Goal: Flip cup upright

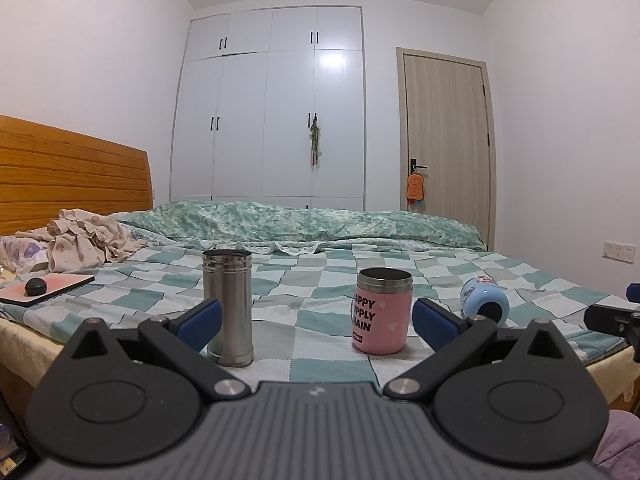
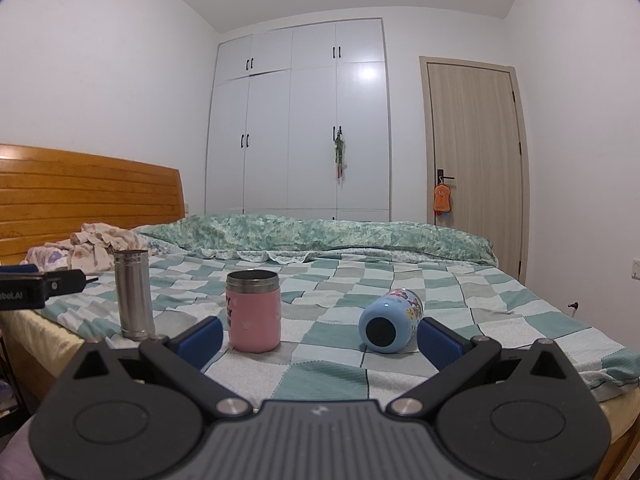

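Note:
A light blue cartoon-printed cup [image 2: 390, 320] lies on its side on the checked bed cover, its dark round end facing me; it also shows in the left wrist view [image 1: 484, 300]. A pink cup [image 1: 382, 312] with black lettering stands upright, also in the right wrist view [image 2: 253, 312]. A tall steel cup [image 1: 228, 306] stands upright, also in the right wrist view [image 2: 133, 294]. My left gripper [image 1: 316, 322] is open and empty, near the bed's front edge between the steel and pink cups. My right gripper [image 2: 320, 338] is open and empty, just short of the blue cup.
The bed [image 1: 320, 264] has a wooden headboard [image 1: 72, 176] at left, crumpled clothes [image 1: 88, 240], a flat tablet with a black round object [image 1: 36, 286], and a green quilt [image 1: 304, 224] along the far side. White wardrobe and a door stand behind.

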